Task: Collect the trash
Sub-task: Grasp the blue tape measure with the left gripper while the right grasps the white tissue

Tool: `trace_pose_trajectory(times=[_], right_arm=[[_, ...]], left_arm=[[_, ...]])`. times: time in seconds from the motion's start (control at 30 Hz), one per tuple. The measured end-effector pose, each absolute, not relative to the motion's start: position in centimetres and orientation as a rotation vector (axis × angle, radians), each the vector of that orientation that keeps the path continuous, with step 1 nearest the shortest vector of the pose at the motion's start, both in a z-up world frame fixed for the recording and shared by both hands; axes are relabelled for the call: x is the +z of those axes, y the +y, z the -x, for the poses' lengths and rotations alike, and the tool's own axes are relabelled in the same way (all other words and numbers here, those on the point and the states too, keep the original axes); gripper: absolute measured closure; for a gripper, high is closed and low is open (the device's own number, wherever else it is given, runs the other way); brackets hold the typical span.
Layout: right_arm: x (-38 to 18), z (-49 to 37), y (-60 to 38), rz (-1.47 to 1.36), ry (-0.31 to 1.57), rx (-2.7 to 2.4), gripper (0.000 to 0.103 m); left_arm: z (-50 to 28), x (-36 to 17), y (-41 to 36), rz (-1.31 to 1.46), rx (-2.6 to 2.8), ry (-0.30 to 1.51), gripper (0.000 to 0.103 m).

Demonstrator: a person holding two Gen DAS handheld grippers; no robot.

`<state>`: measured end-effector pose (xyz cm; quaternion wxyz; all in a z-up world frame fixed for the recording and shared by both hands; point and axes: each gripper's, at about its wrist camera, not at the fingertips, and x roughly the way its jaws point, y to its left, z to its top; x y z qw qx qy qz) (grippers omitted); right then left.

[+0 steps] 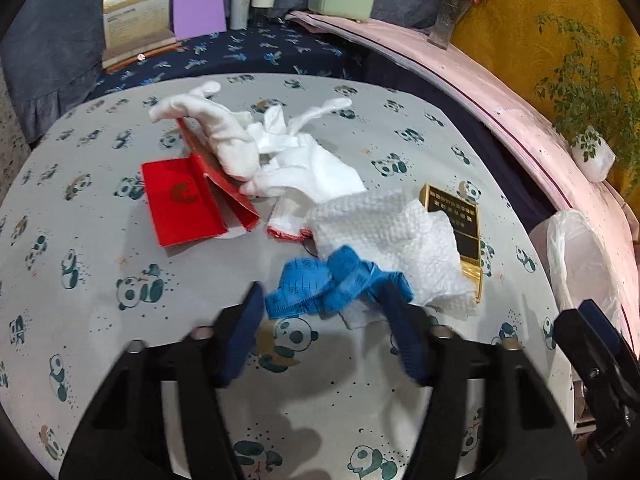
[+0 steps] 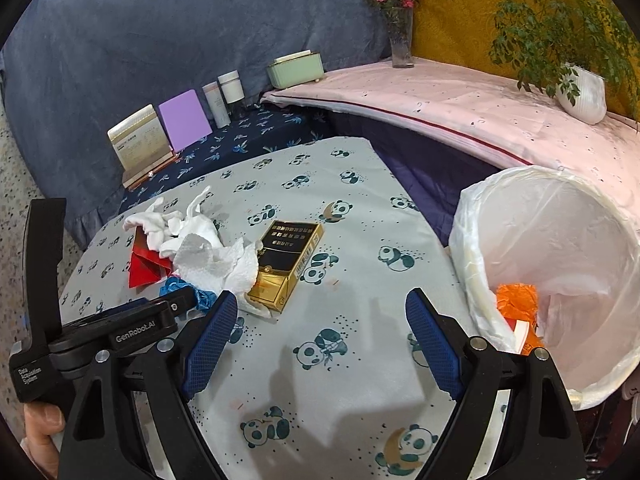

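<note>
A crumpled blue tape measure (image 1: 316, 284) lies on the panda cloth between the fingertips of my left gripper (image 1: 322, 292). The jaws stand apart and blurred, and the left pad sits just short of the tape. Behind it a white paper towel (image 1: 392, 236) half covers a gold and black cigarette pack (image 1: 460, 220). Further back lie white gloves (image 1: 256, 148) over a red paper packet (image 1: 184, 204). My right gripper (image 2: 322, 298) is open above bare cloth, just short of the cigarette pack (image 2: 288, 256), with nothing between its fingers.
A bin lined with a white bag (image 2: 464, 216) stands off the table's right edge, with orange scraps (image 2: 516, 300) inside. At the back stand a card holder (image 2: 138, 140), a purple card (image 2: 184, 120), bottles (image 2: 224, 96) and a green box (image 2: 296, 68). A vase (image 2: 400, 40) and a potted plant (image 2: 580, 92) sit on the pink ledge.
</note>
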<state>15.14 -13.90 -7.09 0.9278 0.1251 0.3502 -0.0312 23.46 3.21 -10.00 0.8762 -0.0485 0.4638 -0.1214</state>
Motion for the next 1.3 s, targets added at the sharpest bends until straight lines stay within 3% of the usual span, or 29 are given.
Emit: trace_pose_trajectory(times=[0.07,0.1,0.17,0.23,0.4,0.77,0.9,1.0,1.23,1.27,1.3], right_arm=[[-7.2,-15.5,-13.5,-0.253,0.723,-0.059,0.020],[-7.3,-15.7,-13.3,-0.250,0.727,-0.053,0.020],[-7.5,-16.1,-12.8,-0.246,0.733,-0.042,0.020],[-7.6,-16.5,-12.3,-0.243,0.739,-0.030,0.023],[-8.0,-17.3,-10.6,-0.228,0.762,0.006,0.031],[-8.4,-17.9,-9.1,-0.218,0.773,0.026,0.033],[-8.3,-18.0,-9.0,-0.219,0.769,0.032,0.033],[-8.1,-18.1,-9.2,-0.221,0.764,0.027,0.033],[-8.0,-18.7,-9.9,-0.217,0.761,0.011,0.033],[-8.1,-18.9,-10.0,-0.220,0.763,0.014,0.033],[-8.2,-19.0,-10.0,-0.220,0.766,0.015,0.034]], left_arm=[[-23.3,-10.1,3.5,0.120,-0.263,0.968,0.064],[-23.2,-10.0,3.6,0.119,-0.267,0.965,0.082],[-23.0,-10.0,3.9,0.112,-0.277,0.969,0.093],[-22.7,-9.8,4.3,0.120,-0.281,0.964,0.094],[-22.2,-9.3,5.1,0.132,-0.301,0.954,0.094],[-20.4,-8.6,6.8,0.140,-0.314,0.950,0.091],[-20.4,-8.6,7.2,0.138,-0.285,0.942,0.048],[-21.0,-8.4,7.2,0.130,-0.270,0.927,0.041],[-22.7,-9.2,5.4,0.073,-0.307,0.940,0.043],[-23.0,-9.5,5.2,0.071,-0.312,0.949,0.049],[-23.2,-9.8,5.1,0.074,-0.327,0.963,0.063]])
